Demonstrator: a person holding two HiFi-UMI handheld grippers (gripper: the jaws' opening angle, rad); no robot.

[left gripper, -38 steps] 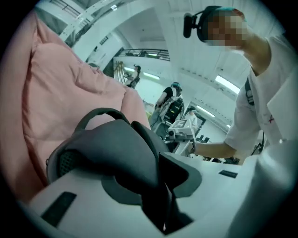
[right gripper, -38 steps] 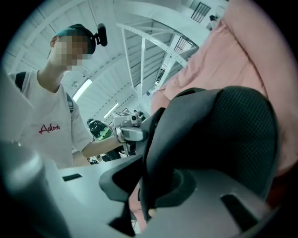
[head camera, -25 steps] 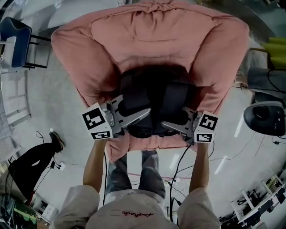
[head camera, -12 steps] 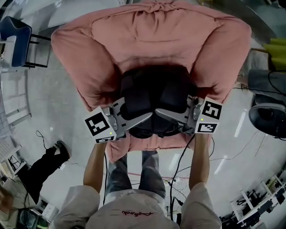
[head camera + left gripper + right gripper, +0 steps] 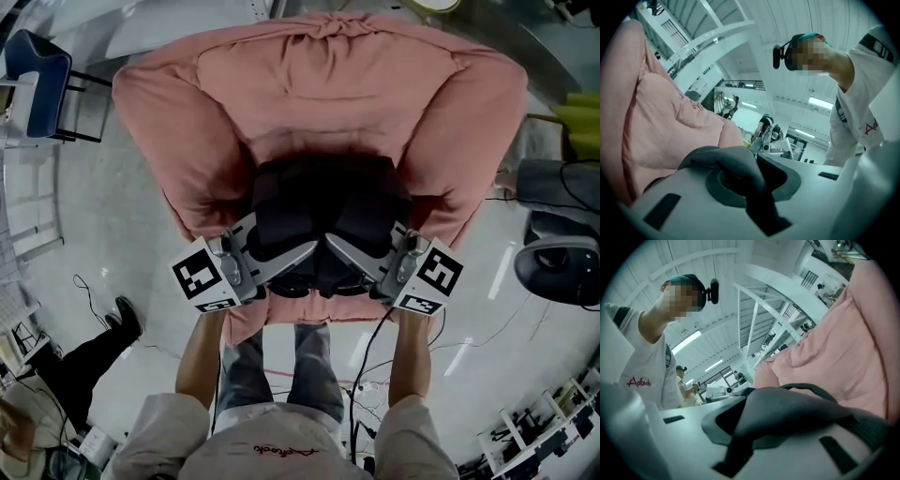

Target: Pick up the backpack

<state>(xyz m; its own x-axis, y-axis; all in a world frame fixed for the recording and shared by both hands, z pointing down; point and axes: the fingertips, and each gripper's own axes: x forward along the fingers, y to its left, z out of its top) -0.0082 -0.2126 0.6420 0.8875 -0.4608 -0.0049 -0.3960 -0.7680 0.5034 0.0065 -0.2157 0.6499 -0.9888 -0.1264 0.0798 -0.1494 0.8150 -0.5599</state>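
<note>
The black backpack (image 5: 323, 202) sits in the seat of the pink armchair (image 5: 319, 75), straight ahead of both tools. The left gripper (image 5: 307, 249) pinches a fold of its grey fabric, and the right gripper (image 5: 334, 241) is closing on another fold. Such thin pinches may slip once the weight comes on. I can't see what's inside the backpack.

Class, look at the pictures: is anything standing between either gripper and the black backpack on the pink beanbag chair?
Nothing visible does. The left gripper pinches a fold of the backpack fabric between its jaws, and the right gripper has its jaws closing on another fold. The pink beanbag chair only flanks and backs the backpack.
</note>
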